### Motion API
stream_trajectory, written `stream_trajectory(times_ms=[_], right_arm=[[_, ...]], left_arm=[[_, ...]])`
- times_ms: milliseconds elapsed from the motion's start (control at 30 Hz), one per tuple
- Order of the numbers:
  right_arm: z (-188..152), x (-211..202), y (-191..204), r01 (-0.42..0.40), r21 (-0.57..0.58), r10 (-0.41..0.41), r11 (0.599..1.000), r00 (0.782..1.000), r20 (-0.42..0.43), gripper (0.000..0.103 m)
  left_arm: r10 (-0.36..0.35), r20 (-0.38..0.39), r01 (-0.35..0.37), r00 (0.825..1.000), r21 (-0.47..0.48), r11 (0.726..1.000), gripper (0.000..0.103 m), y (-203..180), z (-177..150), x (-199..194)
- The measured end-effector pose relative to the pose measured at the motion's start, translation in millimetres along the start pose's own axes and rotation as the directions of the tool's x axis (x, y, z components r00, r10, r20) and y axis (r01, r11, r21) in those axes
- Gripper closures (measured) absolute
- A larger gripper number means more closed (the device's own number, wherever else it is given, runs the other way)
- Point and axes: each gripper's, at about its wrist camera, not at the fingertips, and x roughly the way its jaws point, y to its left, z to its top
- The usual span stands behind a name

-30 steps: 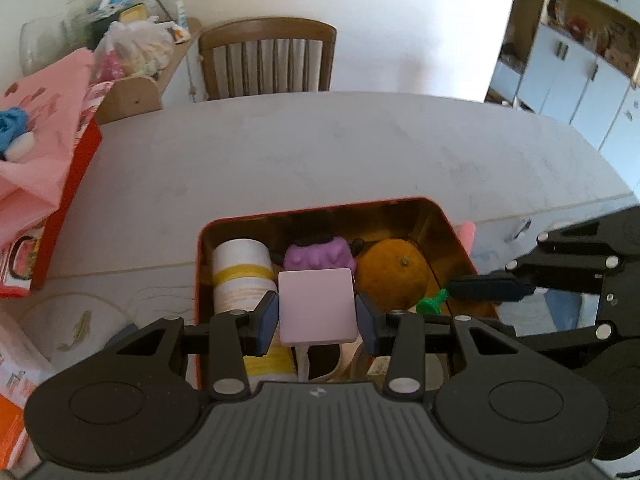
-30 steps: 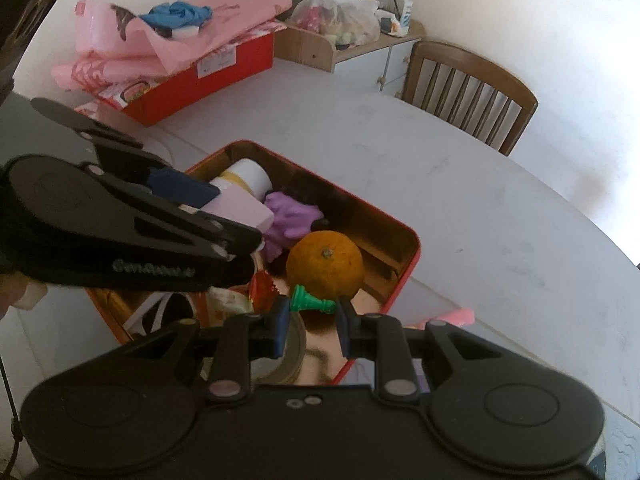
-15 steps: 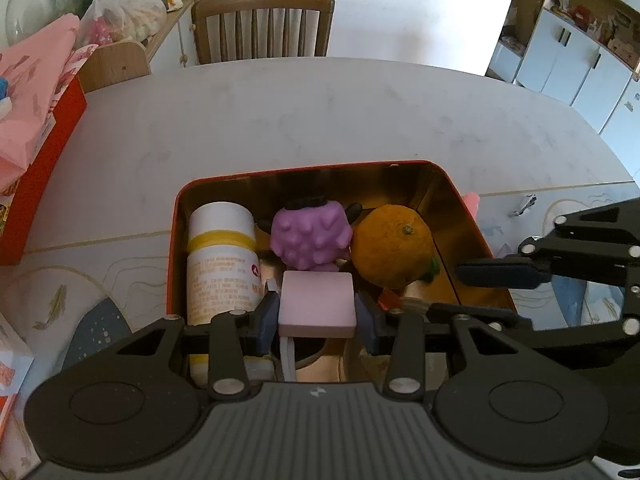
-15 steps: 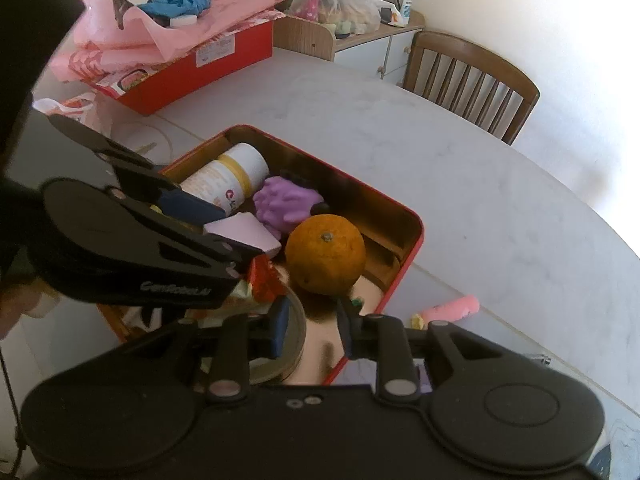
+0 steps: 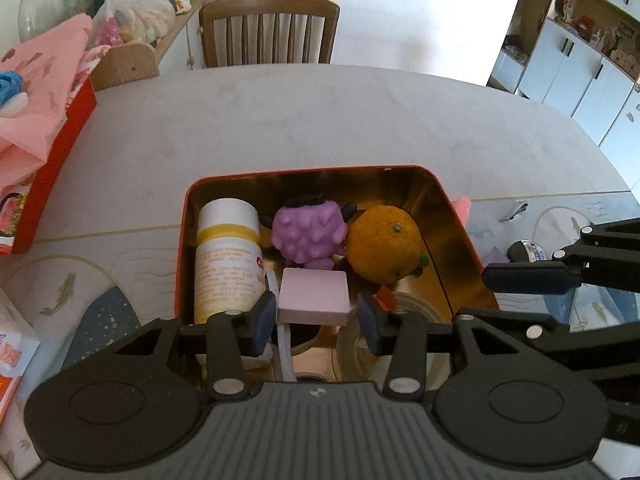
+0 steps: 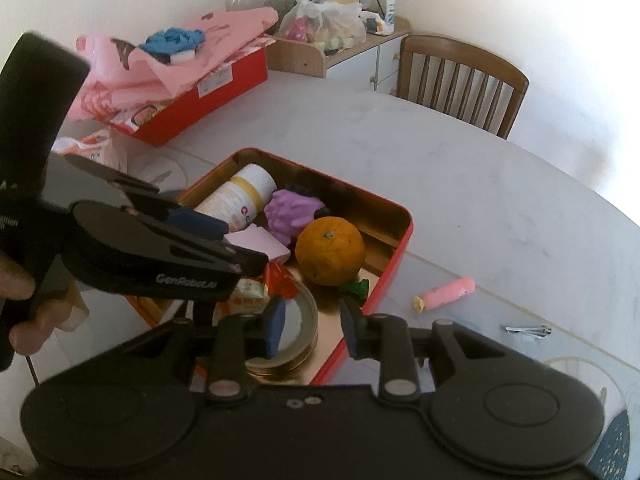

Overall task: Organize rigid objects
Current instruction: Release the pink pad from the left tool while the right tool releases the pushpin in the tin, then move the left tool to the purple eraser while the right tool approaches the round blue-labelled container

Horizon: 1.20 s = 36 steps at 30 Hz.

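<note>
A red tin (image 5: pixel 182 240) holds a white bottle (image 5: pixel 228 256), a purple bumpy toy (image 5: pixel 308 232), an orange (image 5: pixel 384 244) and a green piece (image 6: pixel 354 288) beside the orange. My left gripper (image 5: pixel 316 318) hangs low over the tin's near side, and its jaws are opening. A pink block (image 5: pixel 313 296) lies between them, with a gap showing at the right pad. My right gripper (image 6: pixel 311 326) hovers over the tin's (image 6: pixel 404 240) near corner above a round lid (image 6: pixel 308 320). Its jaws are opening too, with nothing between them.
On the table right of the tin lie a pink tube (image 6: pixel 446 290) and a metal hair clip (image 6: pixel 526 331). A red box under a pink bag (image 6: pixel 208 92) stands at the far left. A wooden chair (image 5: pixel 268 32) is behind the table. Candy wrappers (image 6: pixel 280 280) lie in the tin.
The left gripper sank into the tin with the pink block and its jaws widened off it. The right gripper let the green piece go beside the orange and drew back.
</note>
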Motion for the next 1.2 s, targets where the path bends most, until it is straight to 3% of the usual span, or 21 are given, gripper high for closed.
stream_trajectory(times_ms=[367,667,833,1100,1200], right_arm=[[-3.3,-37.7,-5.6,-0.018,0.039,0.016,0.999,0.998,0.060,0.063],[-18.0,-69.1,-23.3,-0.033,0.074,0.026,0.997,0.995,0.098,0.044],[-30.5,-85.0,-39.2,-0.039,0.088,0.029,0.995,0.993,0.111,0.035],[-59.4,-107.8,-79.4,-0.042,0.095,0.031,0.995,0.992,0.119,0.022],[-67.5,-113.8,-95.9,-0.043,0.101,0.030,0.994,0.992,0.125,0.015]], left_arm=[[-0.001,0.076,0.002,0.997,-0.004,1.000,0.051,-10.9,-3.3,-36.8],[-0.015,0.126,0.017,0.992,-0.013,1.000,0.045,-32.4,-10.7,-64.1],[-0.025,0.144,0.026,0.989,-0.004,1.000,0.038,-53.2,-12.2,-72.2],[-0.037,0.149,0.036,0.988,0.010,0.999,0.038,-99.0,-12.3,-68.8],[-0.038,0.152,0.037,0.988,0.007,0.999,0.031,-115.2,-11.4,-65.4]])
